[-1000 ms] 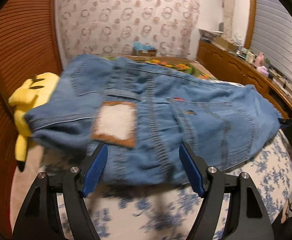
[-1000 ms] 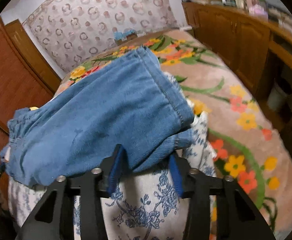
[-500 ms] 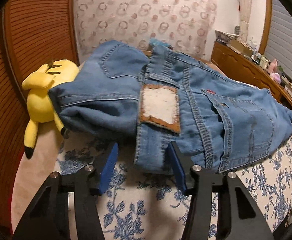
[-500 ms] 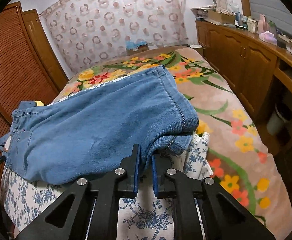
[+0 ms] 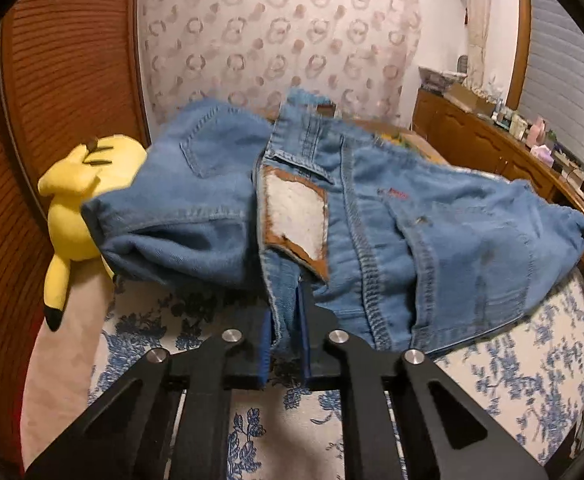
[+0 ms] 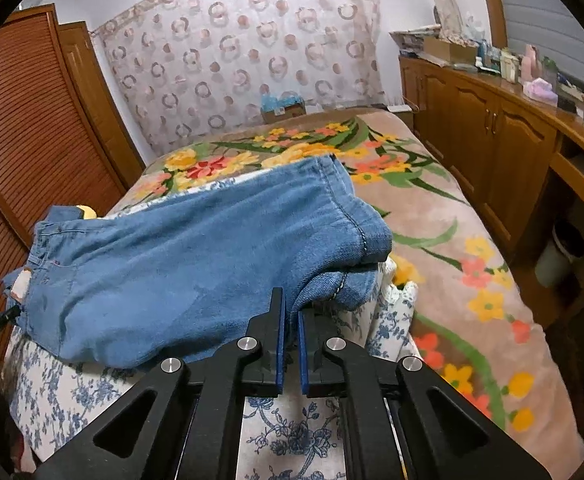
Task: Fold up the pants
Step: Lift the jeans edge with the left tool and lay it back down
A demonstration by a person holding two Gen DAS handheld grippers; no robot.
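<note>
The left gripper is pressed together on the waistband edge of the jeans, its blue pads pinching a strip of denim just below the brown leather patch. The figure for this gripper has come right down, and the frame agrees: cloth fills the narrow gap between the fingers. The right gripper is likewise clamped, its two blue pads nearly meeting on a fold of denim near the hem end of the jeans, where the stacked leg cuffs bunch up just to the right of the fingers.

The jeans lie across the near end of the bed, stretched between the two grippers, waist toward the left side and leg ends toward the right. They rest on a white cloth with blue flowers, which covers the front part of the bed. Beyond it spreads a pinkish blanket with orange and yellow flowers and green leaves.

A yellow plush toy lies beside the waist end, partly tucked under the denim, close to the brown slatted wardrobe door. A curtain with ring patterns hangs behind the bed, and a wooden cabinet with cluttered items on top runs along the right wall.
</note>
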